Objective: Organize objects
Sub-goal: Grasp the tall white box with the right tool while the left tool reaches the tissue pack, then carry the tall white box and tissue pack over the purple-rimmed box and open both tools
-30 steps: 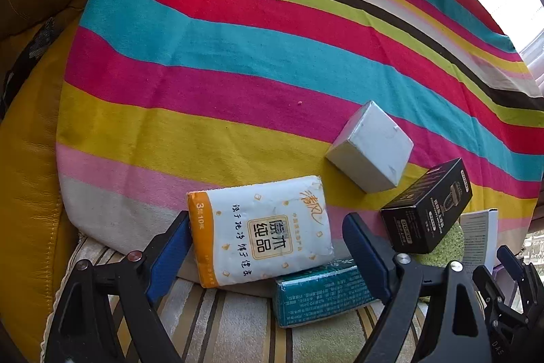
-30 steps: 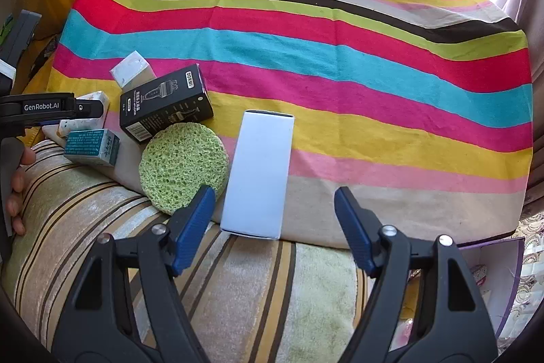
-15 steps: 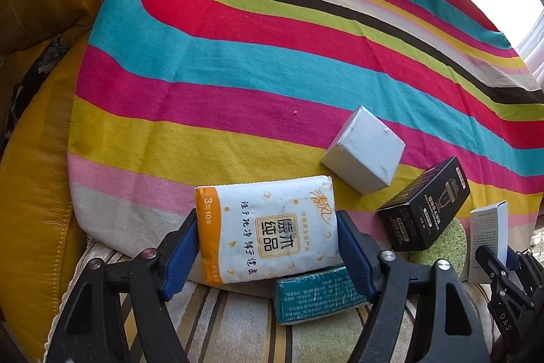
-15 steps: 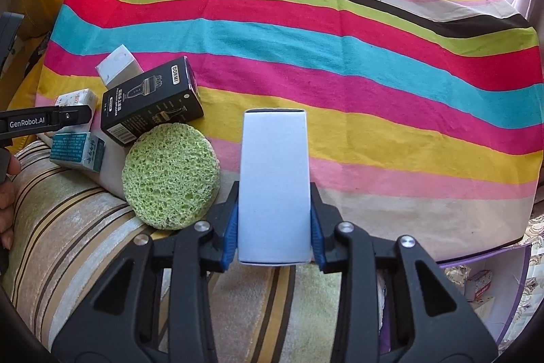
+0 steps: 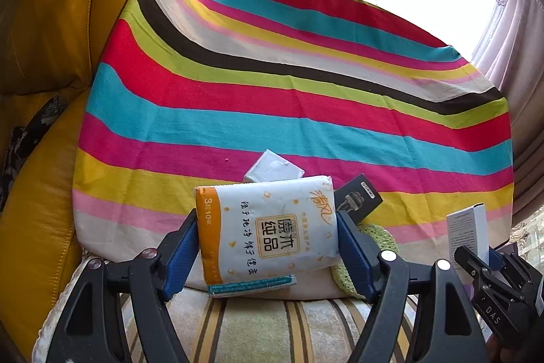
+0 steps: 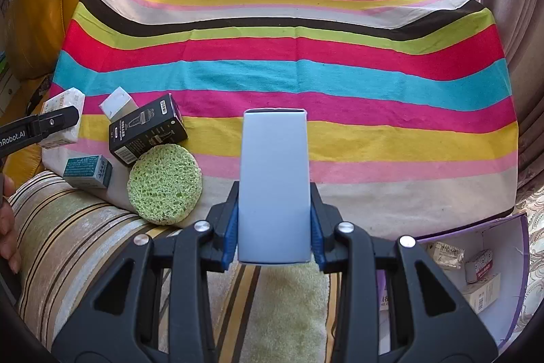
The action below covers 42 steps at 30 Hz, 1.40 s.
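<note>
My left gripper (image 5: 267, 235) is shut on a white and orange tissue pack (image 5: 268, 227), held above the striped cloth (image 5: 272, 111). My right gripper (image 6: 273, 223) is shut on a tall white box (image 6: 274, 182), lifted clear of the cloth (image 6: 374, 84); that box (image 5: 467, 230) also shows at the right edge of the left wrist view. On the cloth lie a small white cube box (image 6: 118, 102), a black box (image 6: 147, 130), a round green sponge (image 6: 164, 184) and a teal box (image 6: 88, 171). The tissue pack (image 6: 63, 118) appears at the far left of the right wrist view.
A yellow leather sofa (image 5: 51, 39) rises at the left. A striped cushion (image 6: 85, 237) lies along the near edge. A purple-rimmed open box (image 6: 503, 278) with several small packets stands at the lower right. A bright window with curtains (image 5: 510, 22) is behind.
Both grippers closed, the left on the tissue pack and the right on the tall white box. Both have lifted their loads off the cloth, and the views now take in the whole cloth.
</note>
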Each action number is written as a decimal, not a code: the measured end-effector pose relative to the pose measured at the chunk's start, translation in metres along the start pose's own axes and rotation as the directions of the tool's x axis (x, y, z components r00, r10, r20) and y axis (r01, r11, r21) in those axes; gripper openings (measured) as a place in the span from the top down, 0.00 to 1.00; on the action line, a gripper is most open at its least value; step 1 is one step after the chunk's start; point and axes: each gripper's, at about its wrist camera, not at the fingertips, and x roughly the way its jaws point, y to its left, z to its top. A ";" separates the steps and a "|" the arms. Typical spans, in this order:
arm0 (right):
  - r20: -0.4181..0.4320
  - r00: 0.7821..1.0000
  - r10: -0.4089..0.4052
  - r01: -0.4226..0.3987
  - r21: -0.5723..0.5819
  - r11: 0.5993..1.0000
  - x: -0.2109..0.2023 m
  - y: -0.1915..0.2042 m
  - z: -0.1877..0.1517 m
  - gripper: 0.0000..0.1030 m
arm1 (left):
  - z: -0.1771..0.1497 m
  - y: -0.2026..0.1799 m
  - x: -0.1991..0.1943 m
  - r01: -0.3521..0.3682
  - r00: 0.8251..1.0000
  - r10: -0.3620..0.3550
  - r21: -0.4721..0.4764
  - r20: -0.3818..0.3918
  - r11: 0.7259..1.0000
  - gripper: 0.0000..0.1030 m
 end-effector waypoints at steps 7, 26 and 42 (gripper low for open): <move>0.041 0.999 -0.004 0.002 0.035 0.999 -0.028 -0.021 -0.011 0.62 | -0.009 -0.047 -0.005 0.074 0.997 -0.073 0.073 -0.009 0.995 0.26; 0.006 0.992 -0.129 0.124 0.235 0.964 -0.070 -0.138 -0.078 0.62 | -0.037 -0.168 -0.011 0.247 0.969 -0.232 0.256 -0.090 0.935 0.26; -0.075 0.979 -0.192 0.206 0.375 0.904 -0.063 -0.205 -0.121 0.62 | -0.075 -0.280 -0.005 0.396 0.916 -0.319 0.414 -0.244 0.819 0.26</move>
